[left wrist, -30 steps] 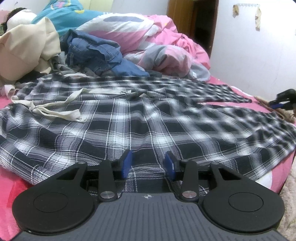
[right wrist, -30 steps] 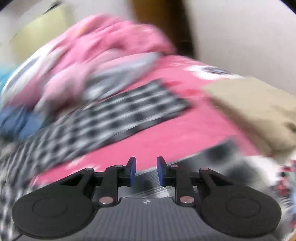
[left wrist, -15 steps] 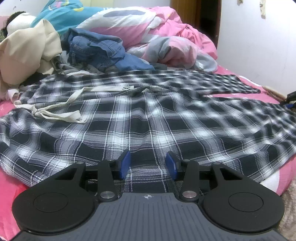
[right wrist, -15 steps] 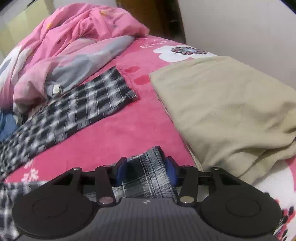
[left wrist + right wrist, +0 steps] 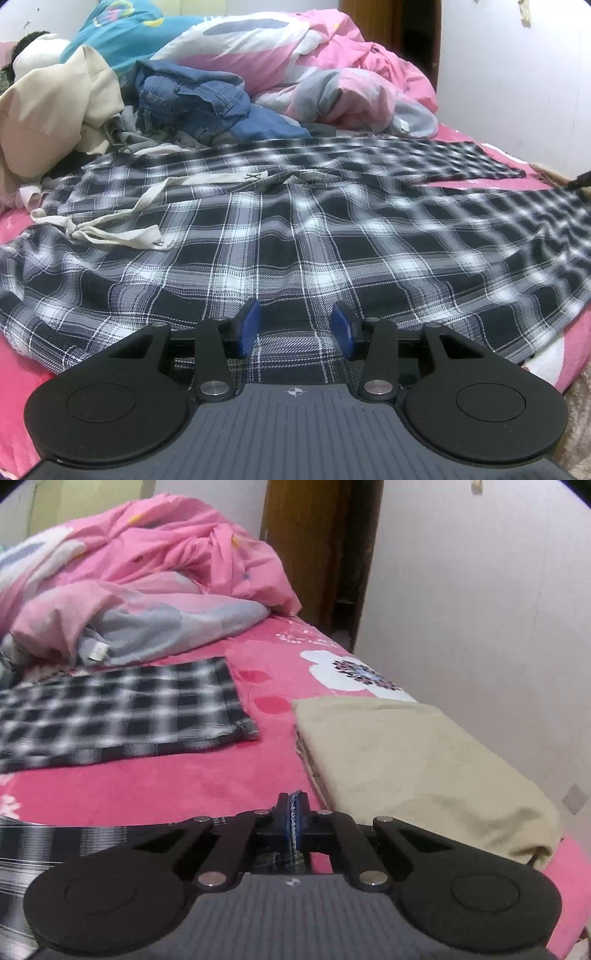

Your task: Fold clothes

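My right tongs (image 5: 294, 818) are pinched fully together on a thin edge of the plaid trousers (image 5: 295, 236), the hem showing as a sliver between the blue pads at the bottom centre of the right view. My left tongs (image 5: 294, 328) stand part open low in the left view, the waist-side cloth lying between the pads with nothing clamped as far as I can see. The trousers are spread across the pink bed (image 5: 192, 786), one leg (image 5: 122, 709) flat in the middle left of the right view.

The bite on the right is only a sliver — I judge a quick pull could strip it out, or lift one layer alone. With the left not gripping, dragging from the right may slide the whole garment and bunch it. The loose drawstring (image 5: 110, 229), left of centre, could get trapped inside a fold.

Room is tight on the right: the folded beige cloth (image 5: 417, 760) sits just beside my tongs, the wall behind it. The unsorted pile (image 5: 192, 99) and duvet (image 5: 147, 590) crowd the top — open bed lies between the legs.
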